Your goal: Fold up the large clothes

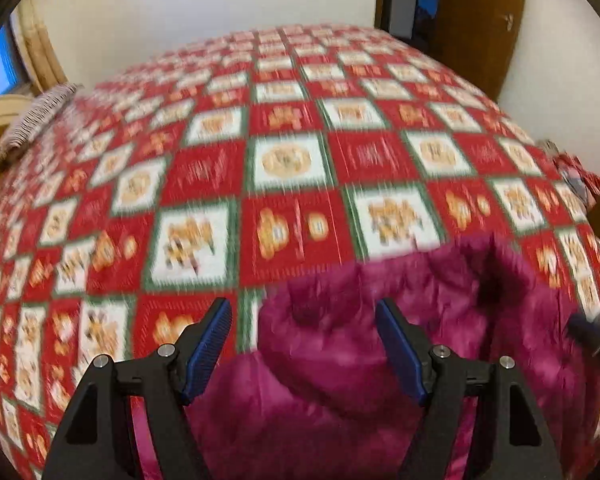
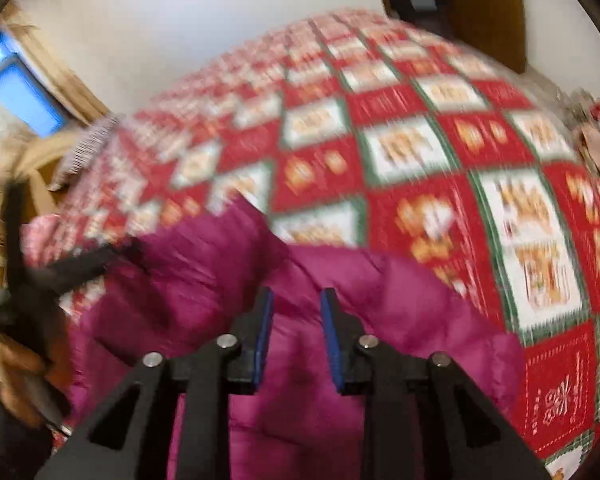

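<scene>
A magenta puffy jacket [image 1: 360,360] lies bunched on a bed with a red, white and green patchwork cover [image 1: 292,160]. My left gripper [image 1: 304,312] is open wide above the jacket's left part, nothing between its blue pads. In the right wrist view the jacket [image 2: 308,360] fills the lower middle. My right gripper [image 2: 296,300] hovers over it with its pads partly apart and nothing clearly pinched. The left gripper [image 2: 80,264] shows blurred at the left edge there, and the right gripper body [image 1: 592,336] at the right edge of the left view. Both views are motion-blurred.
A striped pillow [image 1: 36,120] lies at the bed's far left by a wooden headboard and a window [image 2: 20,92]. A brown door [image 1: 476,20] stands behind the bed. Small items [image 2: 596,140] lie at the bed's right edge.
</scene>
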{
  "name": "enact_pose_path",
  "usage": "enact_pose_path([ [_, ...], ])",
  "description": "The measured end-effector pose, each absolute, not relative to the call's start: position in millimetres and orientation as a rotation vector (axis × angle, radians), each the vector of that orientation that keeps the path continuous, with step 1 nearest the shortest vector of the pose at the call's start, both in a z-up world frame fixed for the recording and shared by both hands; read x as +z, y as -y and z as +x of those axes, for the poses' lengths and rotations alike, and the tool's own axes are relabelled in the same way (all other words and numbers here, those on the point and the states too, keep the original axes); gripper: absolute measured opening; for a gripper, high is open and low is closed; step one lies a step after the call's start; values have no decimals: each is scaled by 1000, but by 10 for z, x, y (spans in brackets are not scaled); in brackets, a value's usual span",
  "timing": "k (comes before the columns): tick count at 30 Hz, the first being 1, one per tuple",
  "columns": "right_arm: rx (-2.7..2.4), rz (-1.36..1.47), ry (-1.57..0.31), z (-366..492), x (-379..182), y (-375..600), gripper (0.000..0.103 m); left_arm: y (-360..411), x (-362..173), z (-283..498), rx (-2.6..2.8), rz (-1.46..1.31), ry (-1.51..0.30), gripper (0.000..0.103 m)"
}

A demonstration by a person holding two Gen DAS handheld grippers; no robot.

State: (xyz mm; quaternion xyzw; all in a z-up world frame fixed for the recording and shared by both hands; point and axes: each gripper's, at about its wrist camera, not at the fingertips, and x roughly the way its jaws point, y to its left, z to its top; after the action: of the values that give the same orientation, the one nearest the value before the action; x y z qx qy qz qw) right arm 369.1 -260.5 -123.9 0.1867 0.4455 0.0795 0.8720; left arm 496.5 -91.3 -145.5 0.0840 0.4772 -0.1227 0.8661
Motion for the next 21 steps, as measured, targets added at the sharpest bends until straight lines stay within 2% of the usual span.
enact_pose_path([
  [1,192,371,-897,3698,-1132,2515,44,908,-1498,4908,-261,207,-1009,71],
  [3,238,314,-862,3742,-1005,2290,44,885,-1537,4737,-276,279,-1001,47],
  [6,276,210,-837,3817,-965,1927,44,750,-1573,4538,-282,293,-1007,38],
  [10,242,69,-890,3906,-1206,1695,42,597,-1693,4393,-267,280,-1022,38],
  [11,212,42,-920,3889,-1314,1719,38,555,-1736,4365,-259,276,-1023,38],
  [12,189,25,-954,3854,-1423,1785,27,515,-1776,4348,-254,267,-1022,38],
  [14,151,19,-1006,3772,-1637,1991,24,461,-1827,4347,-248,241,-1005,38],
  [15,133,62,-1034,3724,-1796,2167,18,426,-1848,4355,-240,216,-994,40],
  [18,177,247,-989,3564,-1851,2480,15,360,-1922,4392,-217,144,-951,40],
  [21,174,245,-1006,3511,-1786,2470,16,389,-1989,4345,-196,173,-872,47],
])
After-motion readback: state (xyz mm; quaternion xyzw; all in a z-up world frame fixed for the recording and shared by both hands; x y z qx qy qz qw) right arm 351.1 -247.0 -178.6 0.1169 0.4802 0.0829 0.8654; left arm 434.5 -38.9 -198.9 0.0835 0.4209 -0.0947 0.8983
